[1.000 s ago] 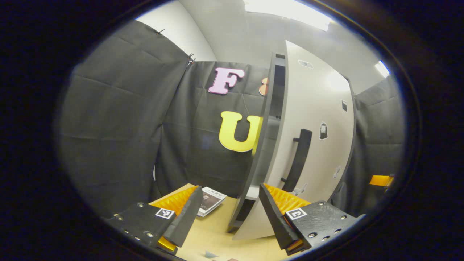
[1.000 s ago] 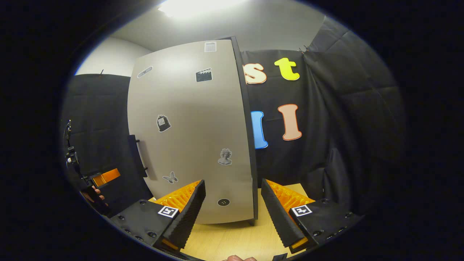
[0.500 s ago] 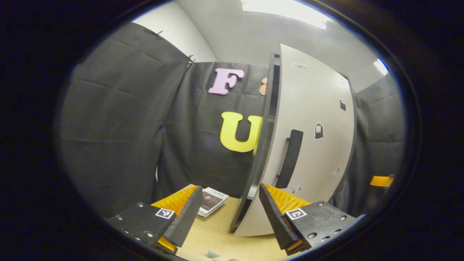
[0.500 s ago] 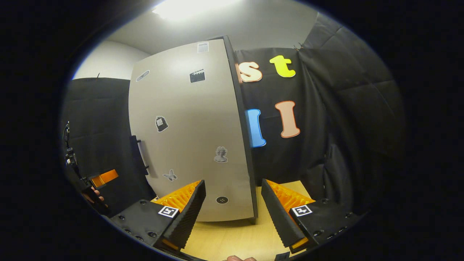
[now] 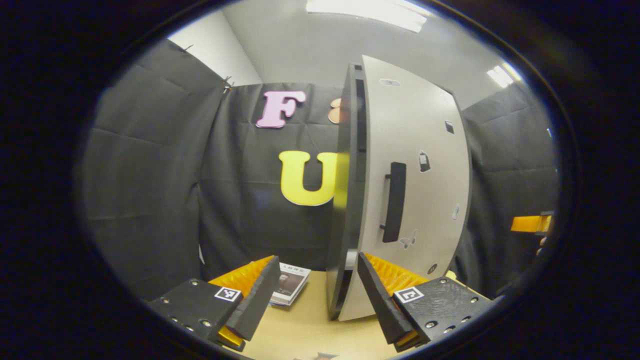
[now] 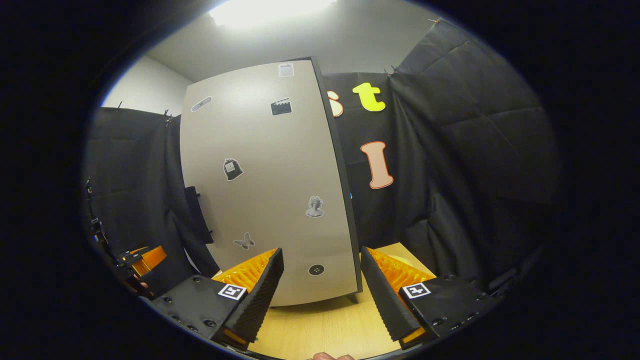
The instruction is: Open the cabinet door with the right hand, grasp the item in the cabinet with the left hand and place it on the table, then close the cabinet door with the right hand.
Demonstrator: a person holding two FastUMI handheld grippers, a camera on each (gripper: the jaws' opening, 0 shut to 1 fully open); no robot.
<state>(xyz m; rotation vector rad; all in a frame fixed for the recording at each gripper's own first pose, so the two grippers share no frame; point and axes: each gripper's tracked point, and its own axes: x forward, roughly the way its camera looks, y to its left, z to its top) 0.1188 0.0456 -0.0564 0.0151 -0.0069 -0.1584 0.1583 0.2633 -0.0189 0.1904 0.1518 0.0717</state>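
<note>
Two things matter, largest first. Cabinet door (image 6: 270,185) stands nearly shut, a slim gap showing at its handle (image 5: 395,200) edge in the left gripper view; it could rebound open if pushed hard, or stay ajar if not followed through. On the table (image 5: 305,325), the booklet (image 5: 291,282), apparently the item, lies just left of the cabinet. Left tongs (image 5: 318,295) and right tongs (image 6: 322,292) both gape wide, holding nothing.
</note>
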